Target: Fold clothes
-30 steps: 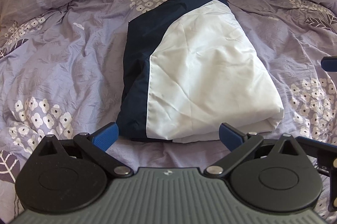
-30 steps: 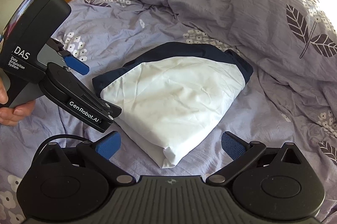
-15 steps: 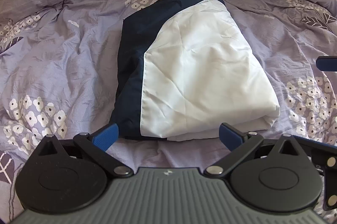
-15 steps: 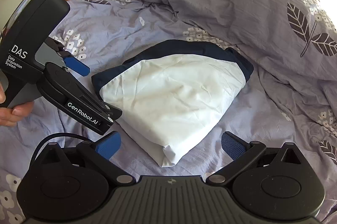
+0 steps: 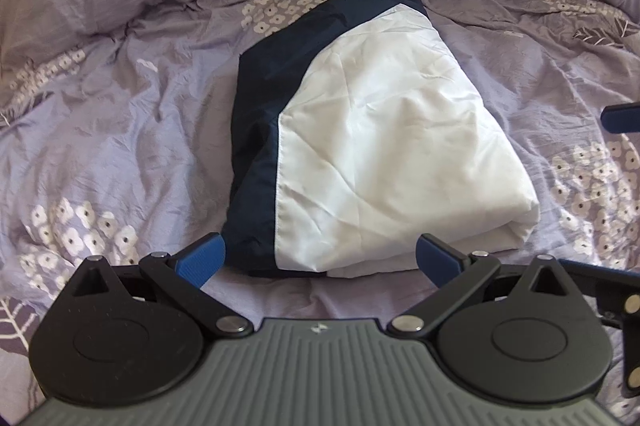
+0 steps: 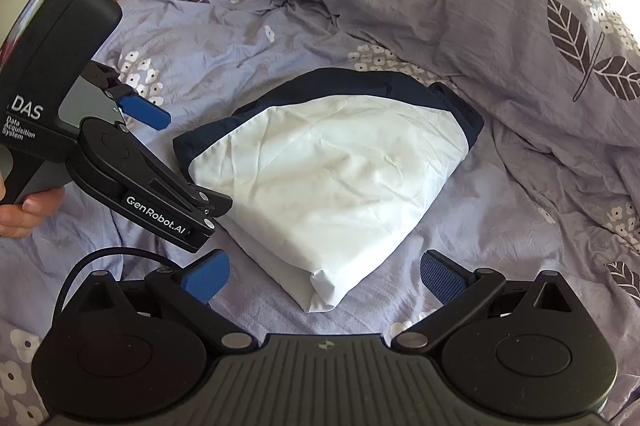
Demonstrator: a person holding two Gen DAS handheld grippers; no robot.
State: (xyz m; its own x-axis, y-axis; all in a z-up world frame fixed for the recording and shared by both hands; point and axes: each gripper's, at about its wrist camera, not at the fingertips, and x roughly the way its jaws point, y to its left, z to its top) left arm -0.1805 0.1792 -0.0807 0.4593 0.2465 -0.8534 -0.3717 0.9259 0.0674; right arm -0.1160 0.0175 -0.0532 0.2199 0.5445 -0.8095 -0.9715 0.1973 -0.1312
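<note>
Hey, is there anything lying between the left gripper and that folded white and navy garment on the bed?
Nothing visible: only bare purple bedspread lies between the open left gripper and the folded garment.

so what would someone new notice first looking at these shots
First, the folded white and navy fabric garment lying in the middle of the crumpled lilac duvet with flower and leaf prints. Next, the black left gripper with blue pads, held in a hand at the garment's edge, open and gripping nothing. The right gripper frames the garment's near corner, also open.
</note>
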